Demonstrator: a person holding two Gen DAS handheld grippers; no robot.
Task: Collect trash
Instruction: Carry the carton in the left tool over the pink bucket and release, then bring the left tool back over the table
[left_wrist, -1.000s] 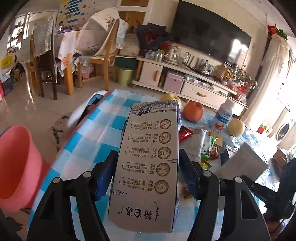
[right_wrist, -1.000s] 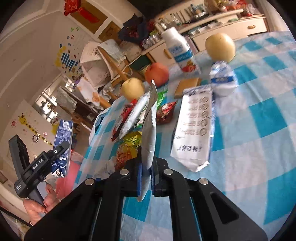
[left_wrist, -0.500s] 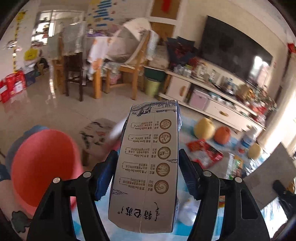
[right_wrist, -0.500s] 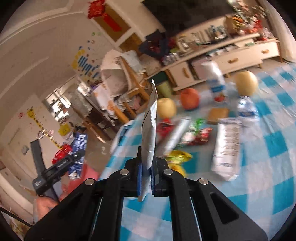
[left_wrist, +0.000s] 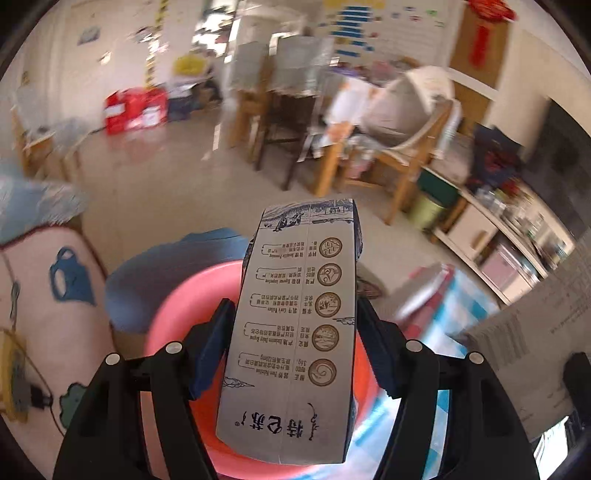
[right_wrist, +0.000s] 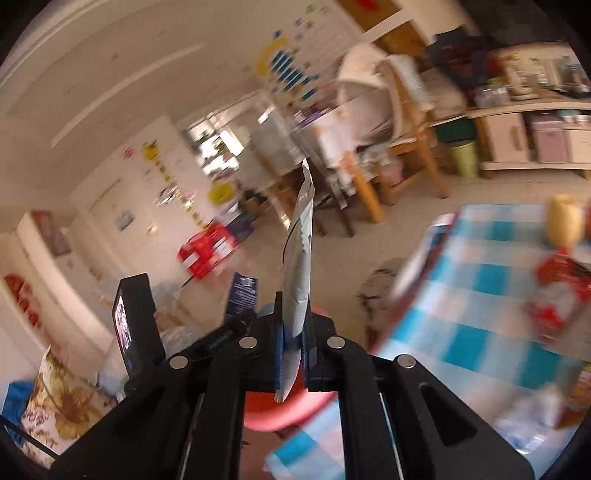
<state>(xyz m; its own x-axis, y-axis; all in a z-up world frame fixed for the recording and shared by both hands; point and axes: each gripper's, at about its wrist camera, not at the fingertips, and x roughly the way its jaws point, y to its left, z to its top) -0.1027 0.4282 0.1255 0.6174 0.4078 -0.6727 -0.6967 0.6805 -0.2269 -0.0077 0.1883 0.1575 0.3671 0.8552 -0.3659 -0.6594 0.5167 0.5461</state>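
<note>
Carton (left_wrist: 295, 332) now over pink basin (left_wrist: 177, 317)

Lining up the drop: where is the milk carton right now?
In the left wrist view the milk carton is clamped in the left gripper, centre frame, in front of the pink basin that shows behind and below it, off the checked table's edge.

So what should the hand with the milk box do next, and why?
Probably open the left gripper and let go. It is shut on the milk carton, and the pink basin sits right underneath, so the carton should drop in. The right gripper holds a flat silver wrapper for afterwards.
</note>
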